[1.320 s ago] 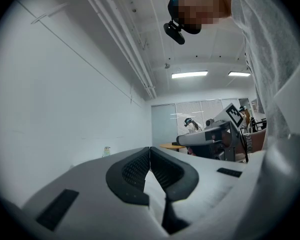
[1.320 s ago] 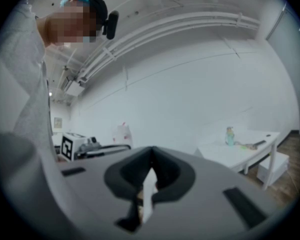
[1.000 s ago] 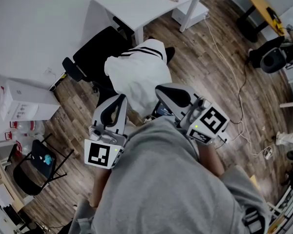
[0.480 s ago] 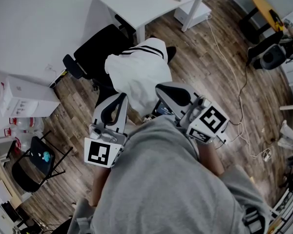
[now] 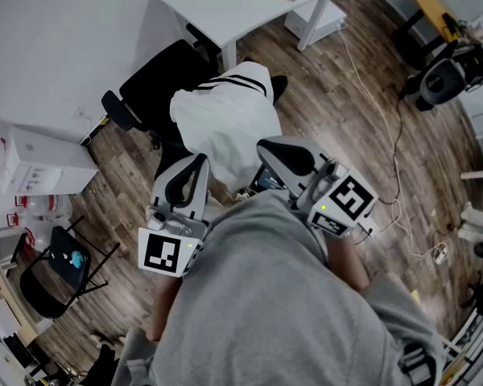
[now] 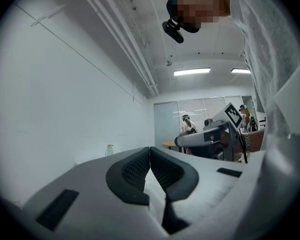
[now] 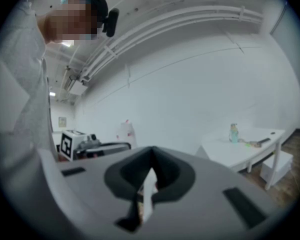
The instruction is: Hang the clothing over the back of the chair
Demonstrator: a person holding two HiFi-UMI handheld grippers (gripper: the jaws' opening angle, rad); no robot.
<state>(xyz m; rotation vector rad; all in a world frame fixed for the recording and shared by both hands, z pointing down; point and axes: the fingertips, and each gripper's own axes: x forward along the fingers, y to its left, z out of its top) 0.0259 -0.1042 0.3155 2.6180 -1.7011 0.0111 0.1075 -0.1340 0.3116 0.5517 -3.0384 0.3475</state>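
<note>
A white garment with black stripes point(image 5: 221, 131) hangs draped over the back of a black office chair point(image 5: 153, 87) beside a white desk point(image 5: 217, 10). The left gripper point(image 5: 196, 162) and right gripper point(image 5: 266, 147), held against the person's grey sweatshirt point(image 5: 282, 296), both have jaws pressed together, gripping nothing.

Clothing point(image 5: 224, 127), centre: white, with two black stripes near its upper edge. Chair point(image 5: 157, 87), upper left of it: black. Desk point(image 5: 225, 10), top: white. Floor point(image 5: 346, 119): brown wood-plank pattern. Person's sweatshirt point(image 5: 266, 296), bottom: grey. Left gripper point(image 5: 197, 163) and right gripper point(image 5: 267, 147): pale grey bodies, black pads, cubes with black-and-white square markers.
</note>
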